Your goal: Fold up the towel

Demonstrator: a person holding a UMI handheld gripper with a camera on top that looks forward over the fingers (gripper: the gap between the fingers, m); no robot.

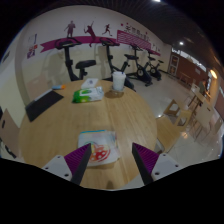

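Observation:
A folded white towel [100, 148] with a red and green print lies on the wooden table [135, 120], just ahead of my left finger and partly beside it. My gripper [112, 160] is open, with its purple pads [80, 157] wide apart above the table's near edge. Nothing is between the fingers but bare table. The towel's near left corner is hidden behind the left finger.
A green and white pack [88, 94] and a white cup-like object [118, 81] stand at the table's far end. A dark mat [44, 104] lies at the left. Exercise bikes [78, 66] stand behind. Wooden chairs [190, 108] stand at the right.

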